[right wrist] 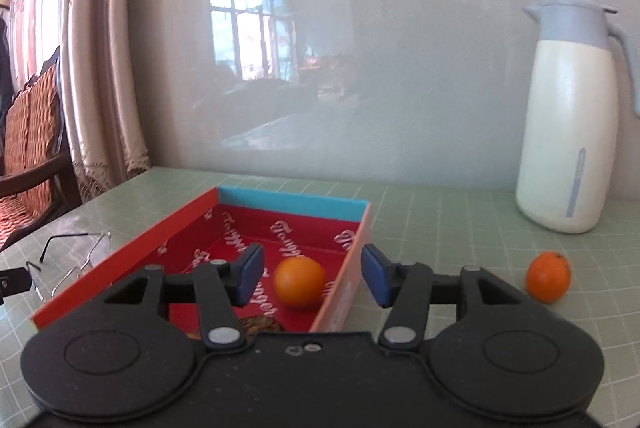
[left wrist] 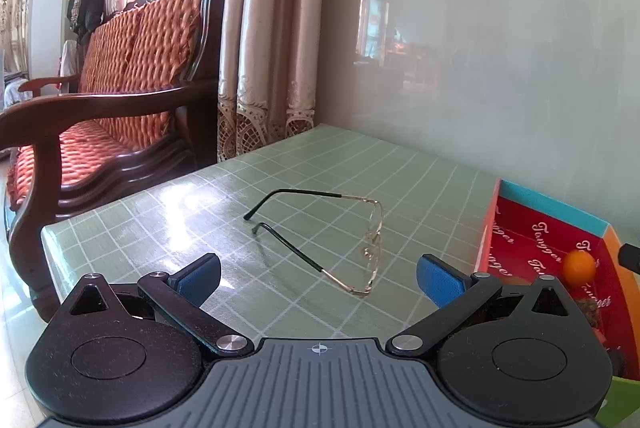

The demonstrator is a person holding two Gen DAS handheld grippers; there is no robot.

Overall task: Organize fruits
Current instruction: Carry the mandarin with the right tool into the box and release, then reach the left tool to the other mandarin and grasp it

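Observation:
An open red box [right wrist: 292, 201] with a teal far wall lies on the green checked table. An orange [right wrist: 300, 282] is inside it, seen just beyond and between the blue pads of my right gripper [right wrist: 313, 276]; the pads stand apart from it, so the gripper is open. A second orange [right wrist: 548, 276] rests on the table to the right of the box. Something brown and textured [right wrist: 260, 326] lies in the box's near end, mostly hidden by the gripper. In the left wrist view the box [left wrist: 552, 203] and orange [left wrist: 580, 266] show at the far right. My left gripper [left wrist: 320, 278] is wide open and holds nothing.
Thin-framed glasses [left wrist: 312, 192] lie unfolded on the table ahead of the left gripper, left of the box. A white jug with a grey lid [right wrist: 568, 131] stands at the back right by the wall. A wooden sofa with orange cushions [left wrist: 120, 67] stands past the table's left edge.

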